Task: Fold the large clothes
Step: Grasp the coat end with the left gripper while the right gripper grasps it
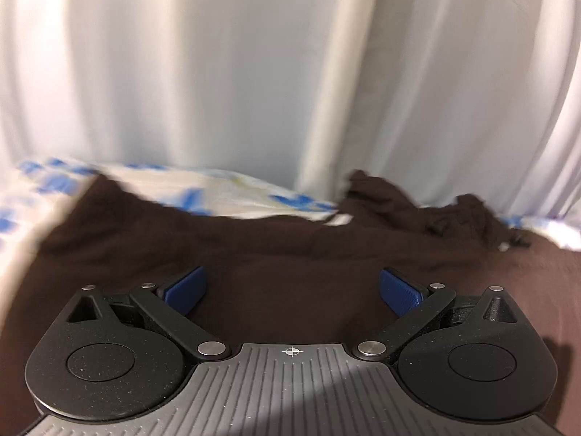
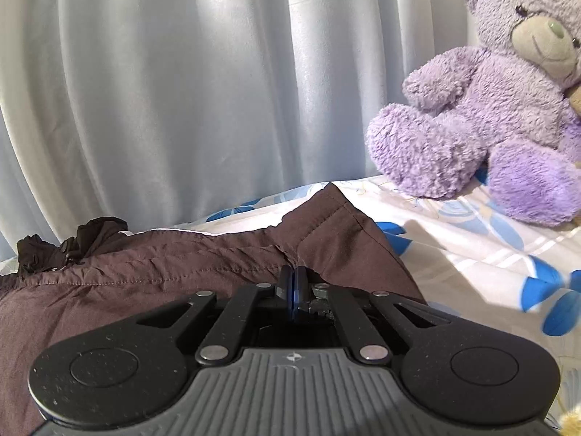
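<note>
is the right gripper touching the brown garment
Touching. The right wrist view shows the right gripper with its jaws shut on a pinched fold of the brown garment.

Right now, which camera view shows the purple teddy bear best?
The right wrist view: the purple teddy bear sits in full sight on the flowered bedsheet, at the upper right. The left wrist view shows nothing of it, only the dark garment and curtain.
</note>
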`<state>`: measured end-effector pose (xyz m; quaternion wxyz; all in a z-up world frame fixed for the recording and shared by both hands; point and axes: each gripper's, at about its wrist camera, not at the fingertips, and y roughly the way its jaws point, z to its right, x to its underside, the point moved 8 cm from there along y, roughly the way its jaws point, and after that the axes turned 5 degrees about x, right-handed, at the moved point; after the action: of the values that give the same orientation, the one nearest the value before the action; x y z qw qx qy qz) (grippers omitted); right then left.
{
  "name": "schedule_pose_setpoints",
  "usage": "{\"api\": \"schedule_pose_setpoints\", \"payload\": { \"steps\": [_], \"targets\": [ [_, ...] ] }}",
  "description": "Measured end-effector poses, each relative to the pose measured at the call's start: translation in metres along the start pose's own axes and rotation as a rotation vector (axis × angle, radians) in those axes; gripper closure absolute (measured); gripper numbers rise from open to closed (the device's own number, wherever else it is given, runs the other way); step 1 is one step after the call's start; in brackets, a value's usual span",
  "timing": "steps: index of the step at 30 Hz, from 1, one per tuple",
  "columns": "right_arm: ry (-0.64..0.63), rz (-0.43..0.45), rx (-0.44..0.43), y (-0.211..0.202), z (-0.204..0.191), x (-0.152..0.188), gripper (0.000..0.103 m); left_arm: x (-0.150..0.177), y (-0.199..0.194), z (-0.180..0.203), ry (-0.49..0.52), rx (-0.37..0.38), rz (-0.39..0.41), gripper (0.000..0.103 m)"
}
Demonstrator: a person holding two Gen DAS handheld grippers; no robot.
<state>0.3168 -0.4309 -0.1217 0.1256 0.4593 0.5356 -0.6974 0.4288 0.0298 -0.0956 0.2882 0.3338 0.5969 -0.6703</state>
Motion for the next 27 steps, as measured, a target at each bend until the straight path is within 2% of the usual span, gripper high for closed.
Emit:
{"api": "schedule_pose_setpoints", "payload": {
  "steps": [2, 4, 6, 7, 8, 10, 13, 15, 17, 19, 22, 23, 24, 26, 27],
  "targets": [
    [-0.026, 0.028, 0.048, -0.016, -0.002, -0.002, 0.098, 0.006, -0.032, -0.024, 0.023, -0.054, 0.027, 0.0],
    [-0.038, 0.06, 0.032, -0.038, -0.009, -0.002, 0.098, 0.012, -0.065, -0.056, 0.006, -0.111, 0.058, 0.0],
    [-0.049, 0.061, -0.029, -0.06, -0.03, 0.002, 0.098, 0.021, -0.09, -0.092, -0.078, -0.166, 0.045, 0.0],
    [-0.064, 0.056, -0.054, -0.07, -0.043, 0.006, 0.098, 0.027, -0.1, -0.109, -0.145, -0.164, 0.028, 0.0],
    [-0.085, 0.052, -0.09, -0.081, -0.057, 0.009, 0.098, 0.035, -0.108, -0.124, -0.225, -0.14, 0.005, 0.0],
    [-0.105, 0.042, -0.178, -0.104, -0.087, 0.019, 0.098, 0.055, -0.117, -0.146, -0.382, -0.038, -0.04, 0.0],
    [-0.126, -0.003, -0.31, -0.126, -0.124, 0.04, 0.097, 0.078, -0.116, -0.16, -0.512, 0.086, -0.113, 0.0],
    [-0.155, -0.035, -0.359, -0.132, -0.143, 0.052, 0.097, 0.084, -0.113, -0.161, -0.548, 0.147, -0.128, 0.0],
    [-0.177, -0.052, -0.372, -0.135, -0.154, 0.061, 0.097, 0.086, -0.11, -0.159, -0.573, 0.197, -0.142, 0.0],
    [-0.182, -0.063, -0.375, -0.136, -0.159, 0.064, 0.097, 0.088, -0.101, -0.151, -0.592, 0.281, -0.172, 0.0],
    [-0.181, -0.071, -0.382, -0.141, -0.161, 0.067, 0.097, 0.091, -0.095, -0.143, -0.577, 0.317, -0.193, 0.004],
    [-0.18, -0.075, -0.383, -0.14, -0.159, 0.067, 0.097, 0.091, -0.093, -0.141, -0.586, 0.334, -0.196, 0.011],
    [-0.181, -0.077, -0.384, -0.14, -0.158, 0.067, 0.097, 0.091, -0.092, -0.141, -0.614, 0.368, -0.206, 0.025],
    [-0.18, -0.083, -0.385, -0.136, -0.155, 0.066, 0.097, 0.091, -0.087, -0.142, -0.648, 0.387, -0.223, 0.027],
    [-0.183, -0.084, -0.384, -0.137, -0.155, 0.067, 0.097, 0.089, -0.085, -0.14, -0.635, 0.394, -0.232, 0.032]
  ]
}}
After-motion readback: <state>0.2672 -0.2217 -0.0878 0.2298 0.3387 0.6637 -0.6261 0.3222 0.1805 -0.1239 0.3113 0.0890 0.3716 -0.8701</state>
